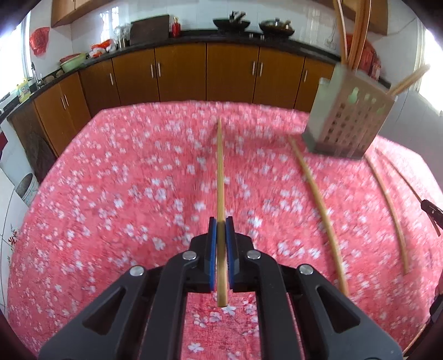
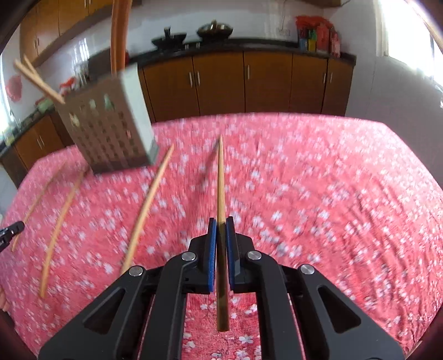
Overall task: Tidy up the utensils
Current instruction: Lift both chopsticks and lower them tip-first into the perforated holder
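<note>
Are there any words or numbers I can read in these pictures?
None can be read.
Red packets on the counter: print too blurred.
Yellow bottle by the sink: label too small.
Red decoration on the wall: nothing legible.
Chopstick holder: only holes, no writing.

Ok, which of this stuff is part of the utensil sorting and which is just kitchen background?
In the job:
left gripper and its chopstick
right gripper and its chopstick
perforated holder
loose chopsticks

Background:
woks
green basin
cabinets
</note>
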The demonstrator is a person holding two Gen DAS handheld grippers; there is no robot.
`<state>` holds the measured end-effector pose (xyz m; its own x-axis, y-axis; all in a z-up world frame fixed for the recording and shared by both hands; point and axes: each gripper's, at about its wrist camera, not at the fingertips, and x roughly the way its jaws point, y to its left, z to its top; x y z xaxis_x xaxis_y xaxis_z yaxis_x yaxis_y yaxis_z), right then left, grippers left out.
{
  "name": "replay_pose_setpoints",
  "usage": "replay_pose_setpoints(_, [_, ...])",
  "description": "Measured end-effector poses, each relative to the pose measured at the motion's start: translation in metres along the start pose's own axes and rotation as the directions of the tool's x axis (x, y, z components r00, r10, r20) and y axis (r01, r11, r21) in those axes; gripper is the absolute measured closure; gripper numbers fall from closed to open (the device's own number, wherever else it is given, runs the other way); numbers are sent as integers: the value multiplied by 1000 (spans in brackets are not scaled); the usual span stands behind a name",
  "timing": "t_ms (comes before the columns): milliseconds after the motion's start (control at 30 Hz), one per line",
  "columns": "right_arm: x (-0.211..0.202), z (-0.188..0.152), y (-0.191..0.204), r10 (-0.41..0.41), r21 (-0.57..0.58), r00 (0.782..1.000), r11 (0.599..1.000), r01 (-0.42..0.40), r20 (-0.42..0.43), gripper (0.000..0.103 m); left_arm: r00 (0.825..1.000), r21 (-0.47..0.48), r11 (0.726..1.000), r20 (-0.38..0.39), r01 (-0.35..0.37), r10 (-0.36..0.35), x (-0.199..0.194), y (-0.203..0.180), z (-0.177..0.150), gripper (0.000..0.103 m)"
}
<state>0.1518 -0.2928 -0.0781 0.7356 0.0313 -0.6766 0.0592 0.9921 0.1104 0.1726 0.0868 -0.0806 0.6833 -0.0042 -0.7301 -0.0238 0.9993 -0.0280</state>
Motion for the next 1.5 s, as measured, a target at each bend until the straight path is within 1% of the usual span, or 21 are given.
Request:
replay_pose_setpoints(100, [-22,13,-1,5,19,997,1000,-6,75,96,998,-11,1000,62,12,-12,-21,2,12,95])
replay_pose_setpoints(200, [-45,25,-1,18,35,987,999,-24,162,96,989,-27,999,141,38,-33,-46,3,26,95])
replay_pose_setpoints(333, [-65,42,-2,38,47,967,998,-52,251,96,968,-40,997,245,68,-56,-77,0,48,95])
replay_pose_setpoints(433, [-72,49,-1,46,49,957,997,-62,285,96,955,-41,996,288,84,-69,-91,-3,60,95])
replay_pose_setpoints(633, [-72,59,5,54,50,950,996,-73,308,96,945,-27,995,316,96,-82,-101,-5,76,96])
replay_pose_setpoints(733, [-82,64,7,68,49,944,995,-89,323,96,939,-8,994,327,112,-103,-110,-9,83,96])
replay_pose_setpoints(833, [-97,71,8,104,46,929,991,-128,356,96,928,19,990,345,141,-139,-121,-16,89,96])
replay_pose_setpoints(900, [-110,80,13,139,40,911,985,-167,389,96,918,37,986,360,161,-163,-131,-22,93,96])
replay_pose_setpoints(933, [-115,83,15,150,37,904,983,-180,401,96,912,47,984,370,172,-177,-136,-26,96,96])
replay_pose_setpoints(1000, [-130,94,20,186,24,879,976,-218,439,96,895,72,978,394,196,-208,-149,-36,103,96])
replay_pose_setpoints(1033, [-134,97,23,196,19,871,973,-229,451,96,883,87,974,411,209,-226,-156,-43,107,96])
replay_pose_setpoints(1067, [-141,103,27,214,7,856,969,-246,472,96,875,96,972,423,215,-235,-161,-48,110,96])
replay_pose_setpoints(1100, [-145,107,31,223,-2,844,967,-254,488,96,863,110,969,443,219,-245,-167,-54,115,96])
replay_pose_setpoints(1200, [-152,119,42,243,-27,815,963,-269,525,96,830,132,967,496,218,-255,-179,-71,129,96])
replay_pose_setpoints(1233, [-152,122,46,248,-33,809,962,-273,533,96,818,135,965,512,224,-261,-181,-76,134,96])
replay_pose_setpoints(1267, [-152,125,50,251,-40,802,961,-274,542,96,803,135,965,535,227,-263,-184,-83,142,96])
replay_pose_setpoints(1300, [-152,127,50,251,-42,797,961,-274,549,96,796,134,965,547,224,-260,-185,-87,148,96])
replay_pose_setpoints(1333, [-150,130,53,253,-46,791,961,-274,557,96,784,130,966,565,222,-256,-186,-94,156,96])
replay_pose_setpoints(1433, [-143,138,58,250,-49,781,961,-272,573,96,764,112,967,595,229,-250,-185,-106,175,96])
replay_pose_setpoints(1467, [-140,140,59,248,-49,777,962,-270,578,96,754,97,969,613,226,-237,-182,-111,183,96])
replay_pose_setpoints(1500, [-135,143,60,244,-44,775,962,-270,583,96,748,89,971,623,223,-229,-180,-113,188,96])
